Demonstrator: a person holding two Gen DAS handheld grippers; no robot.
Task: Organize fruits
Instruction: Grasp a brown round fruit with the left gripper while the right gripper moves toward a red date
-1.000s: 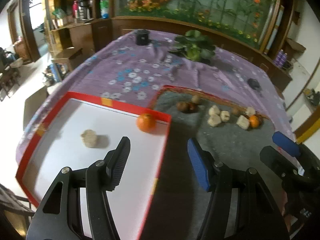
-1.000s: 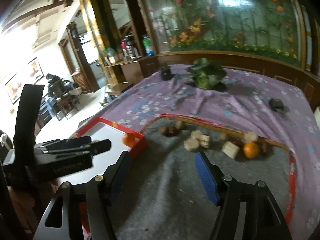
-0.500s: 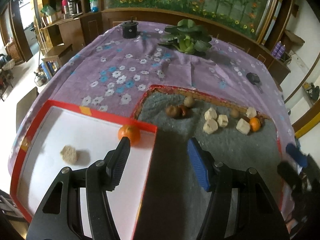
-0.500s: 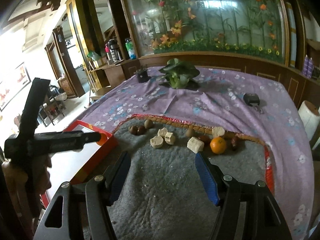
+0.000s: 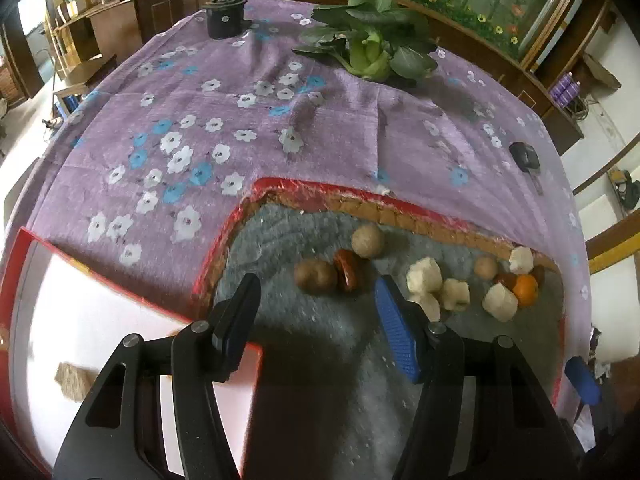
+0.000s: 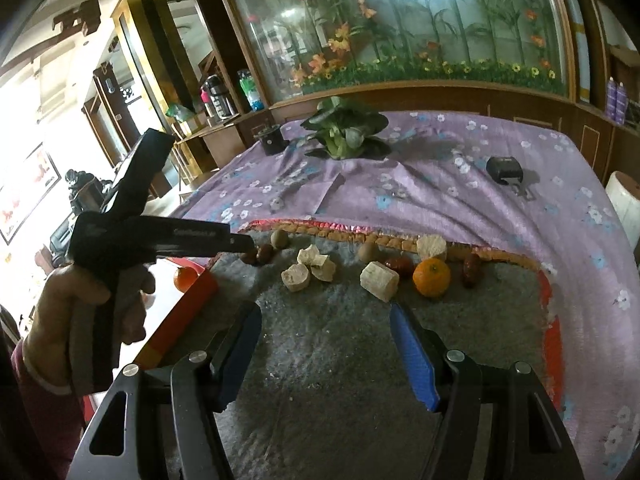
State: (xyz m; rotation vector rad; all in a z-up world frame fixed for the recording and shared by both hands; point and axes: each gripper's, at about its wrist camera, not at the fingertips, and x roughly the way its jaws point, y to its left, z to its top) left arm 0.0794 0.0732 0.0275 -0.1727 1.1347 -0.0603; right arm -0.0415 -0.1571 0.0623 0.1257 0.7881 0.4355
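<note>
Grey felt mat (image 5: 320, 340) is the landmark: it lies on the near part of the desk, over a purple flowered cloth (image 5: 240, 120), and its far and side edges are trimmed in red and tan. Along that far edge the fruits sit in a loose row. In the left wrist view a brown round fruit (image 5: 315, 276), a dark red one (image 5: 349, 269) touching it and a pale round one (image 5: 368, 240) cluster toward the mat's far left corner; pale cut chunks (image 5: 424, 278) and an orange (image 5: 525, 290) lie further right, near the trim. The mat's near half is bare felt, with open room.

Off the mat's left edge sits a red-rimmed white tray (image 5: 100, 320), holding one pale chunk (image 5: 72, 378) and, in the right wrist view, a second orange (image 6: 185, 279) just inside its rim.

Left tongs (image 5: 316, 316) are spread with nothing between them, hanging over the mat's left part, just short of the brown fruit. Right tongs (image 6: 326, 340) are likewise spread and empty over the bare near felt, well short of the row. A hand (image 6: 92, 312) grips the left tool beside the mat's left edge.
</note>
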